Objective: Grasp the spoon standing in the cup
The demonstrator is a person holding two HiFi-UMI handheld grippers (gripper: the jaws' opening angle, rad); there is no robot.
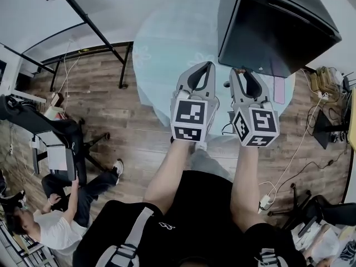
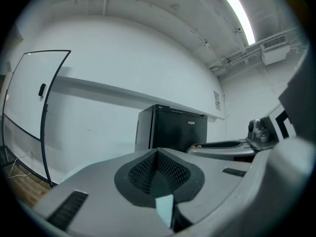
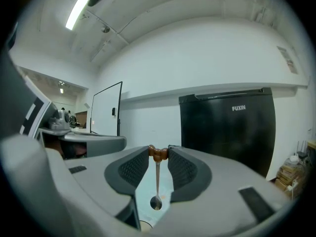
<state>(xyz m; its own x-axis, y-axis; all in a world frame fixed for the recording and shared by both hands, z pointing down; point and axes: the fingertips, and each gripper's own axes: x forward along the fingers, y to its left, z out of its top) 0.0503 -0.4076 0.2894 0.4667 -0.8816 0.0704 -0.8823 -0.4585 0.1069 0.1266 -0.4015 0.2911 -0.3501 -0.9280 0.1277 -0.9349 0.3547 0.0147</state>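
Observation:
In the right gripper view, my right gripper (image 3: pixel 158 151) is shut on the brown knobbed end of a metal spoon (image 3: pixel 157 181). The spoon hangs straight down between the jaws, with its bowl lowest, over the pale blue table. In the left gripper view, my left gripper (image 2: pixel 158 152) is shut, its dark ribbed pads meeting with nothing between them. In the head view the left gripper (image 1: pixel 207 65) and the right gripper (image 1: pixel 239 71) are held side by side over the near edge of the round pale blue table (image 1: pixel 167 43). No cup shows clearly in any view.
A black fridge (image 1: pixel 272 24) stands at the table's far right. A pink object (image 1: pixel 278 89) lies on the table near the right gripper. A black office chair (image 1: pixel 50 138) and a seated person (image 1: pixel 61 216) are at the left. Cables and boxes (image 1: pixel 325 85) lie at the right.

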